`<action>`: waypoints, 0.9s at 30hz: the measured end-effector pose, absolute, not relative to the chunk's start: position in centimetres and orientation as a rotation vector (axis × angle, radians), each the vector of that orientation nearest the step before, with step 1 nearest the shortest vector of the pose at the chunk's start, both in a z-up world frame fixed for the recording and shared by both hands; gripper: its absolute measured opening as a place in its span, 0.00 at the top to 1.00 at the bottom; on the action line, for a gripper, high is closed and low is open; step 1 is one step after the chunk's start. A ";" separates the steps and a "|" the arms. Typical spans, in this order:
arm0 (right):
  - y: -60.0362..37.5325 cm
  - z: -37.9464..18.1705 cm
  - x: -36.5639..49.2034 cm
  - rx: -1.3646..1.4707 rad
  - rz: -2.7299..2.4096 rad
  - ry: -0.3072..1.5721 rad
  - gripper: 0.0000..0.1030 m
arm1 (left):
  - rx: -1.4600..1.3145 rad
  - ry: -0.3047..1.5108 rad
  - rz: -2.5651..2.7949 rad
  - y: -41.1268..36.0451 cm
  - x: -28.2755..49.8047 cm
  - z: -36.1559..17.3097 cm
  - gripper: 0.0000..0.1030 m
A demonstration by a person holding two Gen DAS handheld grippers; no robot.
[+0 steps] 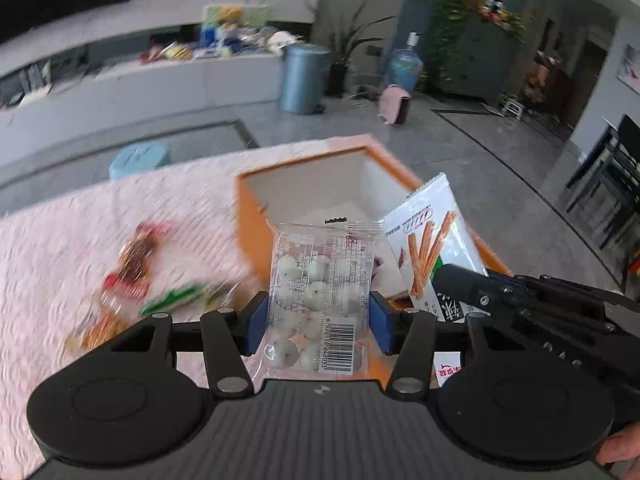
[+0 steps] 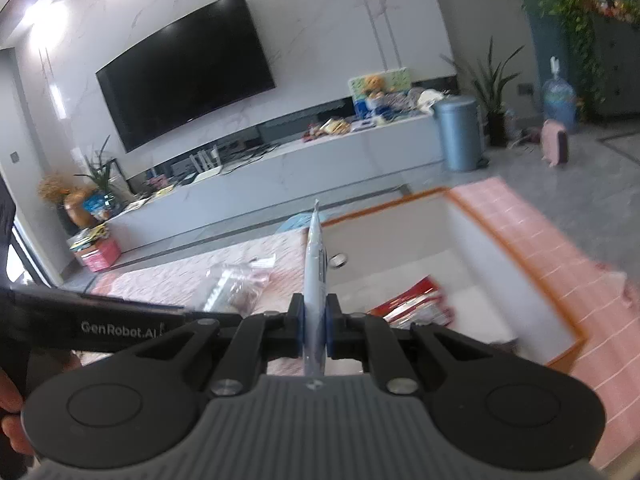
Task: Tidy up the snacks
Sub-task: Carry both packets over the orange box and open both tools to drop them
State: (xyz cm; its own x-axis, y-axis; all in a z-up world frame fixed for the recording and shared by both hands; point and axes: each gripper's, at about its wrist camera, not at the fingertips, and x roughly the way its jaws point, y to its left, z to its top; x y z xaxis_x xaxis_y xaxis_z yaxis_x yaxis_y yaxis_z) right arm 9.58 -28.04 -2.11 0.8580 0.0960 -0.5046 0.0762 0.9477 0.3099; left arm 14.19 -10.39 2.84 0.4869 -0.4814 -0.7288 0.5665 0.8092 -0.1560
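My left gripper (image 1: 318, 320) is shut on a clear packet of white round candies (image 1: 318, 292), held over the near edge of the orange-rimmed white box (image 1: 256, 224). My right gripper (image 2: 315, 330) is shut on a white stick-snack packet (image 2: 316, 264), seen edge-on, above the near left side of the box (image 2: 520, 256). In the left wrist view that packet (image 1: 432, 240) shows its front with orange sticks, pinched by the right gripper's fingers (image 1: 460, 284). A red packet (image 2: 416, 304) lies inside the box.
Loose snacks lie on the pink tablecloth (image 1: 80, 240): red and gold wrappers (image 1: 136, 260), a green packet (image 1: 176, 298), and a clear bag (image 2: 236, 284). Beyond the table are a TV console (image 2: 280, 168), a blue bin (image 2: 458, 132) and a blue stool (image 1: 138, 158).
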 end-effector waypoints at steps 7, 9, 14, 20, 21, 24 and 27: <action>-33.1 -1.7 10.2 0.229 -0.066 0.569 0.94 | 0.220 0.849 -0.699 -17.5 15.3 2.5 0.42; -34.5 -2.1 11.1 0.208 -0.076 0.590 0.94 | 0.245 0.861 -0.711 -19.1 16.1 1.9 0.42; -37.5 -3.9 13.9 0.166 -0.091 0.657 0.94 | 0.338 0.886 -0.707 -21.4 17.2 0.7 0.42; -40.0 -6.3 16.8 0.138 -0.095 0.742 0.94 | 0.482 0.951 -0.708 -24.0 19.4 -2.1 0.42; -40.2 -6.7 17.2 0.122 -0.093 0.756 0.94 | 0.508 0.962 -0.708 -24.3 19.6 -2.6 0.42; -40.4 -7.7 18.3 0.094 -0.079 0.791 0.94 | 0.591 0.974 -0.702 -25.2 20.4 -4.0 0.42; -39.8 -8.5 19.0 0.066 -0.068 0.823 0.94 | 0.682 0.983 -0.712 -25.8 20.7 -5.2 0.42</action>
